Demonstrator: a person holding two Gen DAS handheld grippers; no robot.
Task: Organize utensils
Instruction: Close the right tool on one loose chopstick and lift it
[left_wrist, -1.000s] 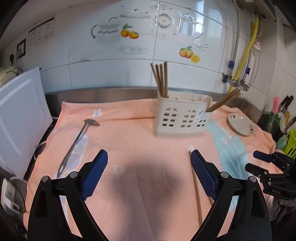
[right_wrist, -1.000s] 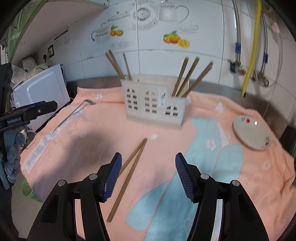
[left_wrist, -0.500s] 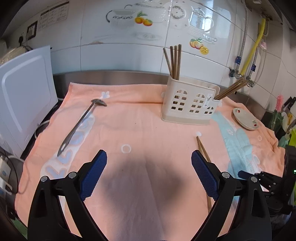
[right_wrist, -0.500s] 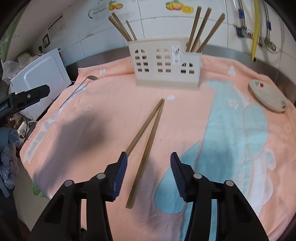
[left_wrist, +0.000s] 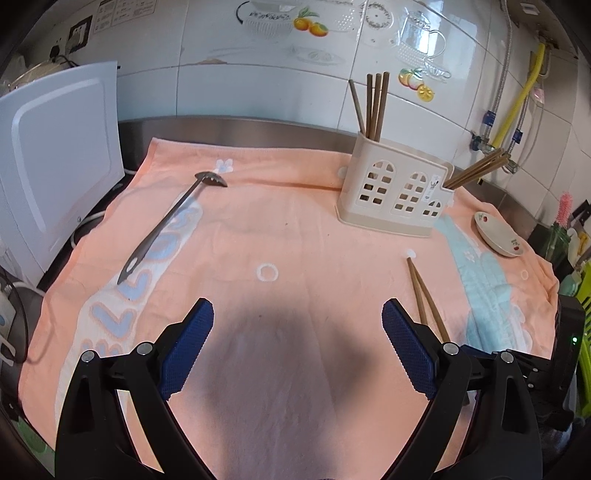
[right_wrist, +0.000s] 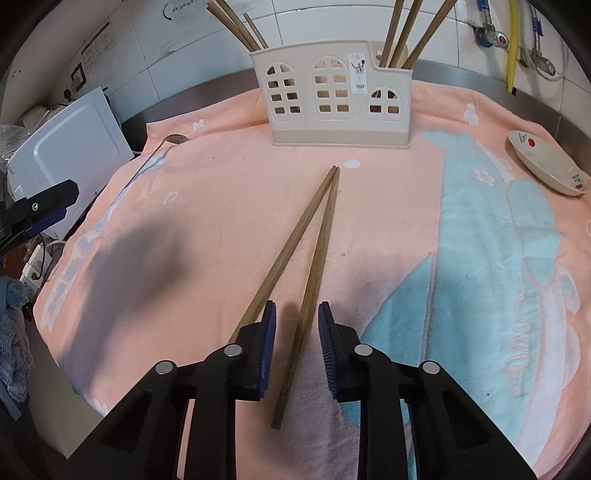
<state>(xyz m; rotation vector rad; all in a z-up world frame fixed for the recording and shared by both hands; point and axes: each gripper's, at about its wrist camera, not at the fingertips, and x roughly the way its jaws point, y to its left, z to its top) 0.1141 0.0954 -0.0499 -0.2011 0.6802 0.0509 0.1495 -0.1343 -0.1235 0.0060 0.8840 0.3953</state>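
Observation:
Two wooden chopsticks lie in a narrow V on the peach towel; they also show in the left wrist view. My right gripper is low over their near ends, jaws narrowed but still apart; one chopstick lies between them, the other under the left finger. A cream utensil holder with several chopsticks stands at the back, also in the left wrist view. A metal slotted ladle lies at the left. My left gripper is wide open and empty above the towel.
A small white dish with a cherry print sits at the right on the towel. A white appliance stands off the left edge. Tiled wall and pipes are behind. The towel's front edge hangs off the counter.
My right gripper moved forward and down onto the near ends of the loose chopsticks, and its jaws narrowed. My left gripper drew back a little and stayed open.

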